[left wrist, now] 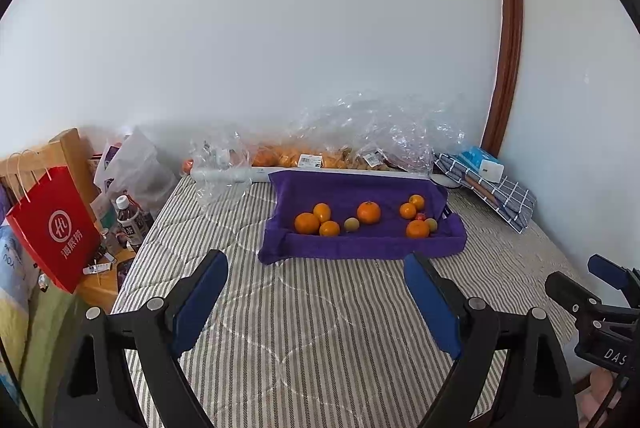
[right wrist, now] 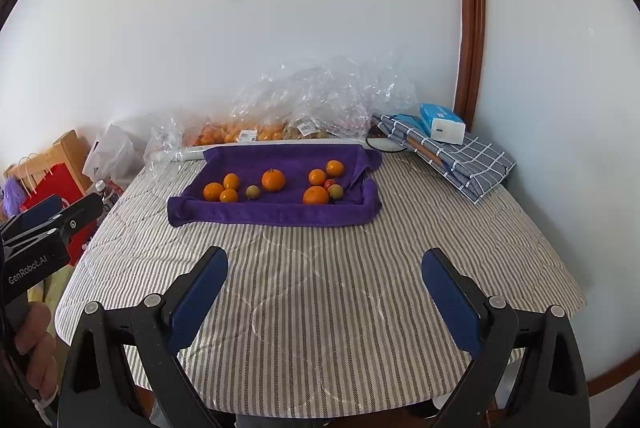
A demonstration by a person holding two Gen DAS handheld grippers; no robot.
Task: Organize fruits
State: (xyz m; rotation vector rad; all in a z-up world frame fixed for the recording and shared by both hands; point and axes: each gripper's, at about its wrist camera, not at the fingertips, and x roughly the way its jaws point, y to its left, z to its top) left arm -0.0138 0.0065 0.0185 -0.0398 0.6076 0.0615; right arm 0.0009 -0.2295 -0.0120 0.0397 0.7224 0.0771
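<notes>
Both grippers hang back over the striped cloth (right wrist: 320, 268), well short of the fruit. The left gripper (left wrist: 316, 292) has its jaws spread wide with nothing between them, and the right gripper (right wrist: 324, 288) stands just as wide and just as empty; neither touches anything.

The fruit lies loose on the purple towel (right wrist: 280, 216): three oranges (right wrist: 222, 188) bunched at the left, one orange (right wrist: 273, 180) alone in the middle with a small greenish fruit (right wrist: 252, 192) beside it, and a cluster at the right of oranges, a little red fruit (right wrist: 329, 183) and another greenish one.

Whether that spread is sorted or waiting to be sorted I can't judge from here; it would fit either. Any pick would mean reaching forward to the towel and closing gently on round fruit that may roll
</notes>
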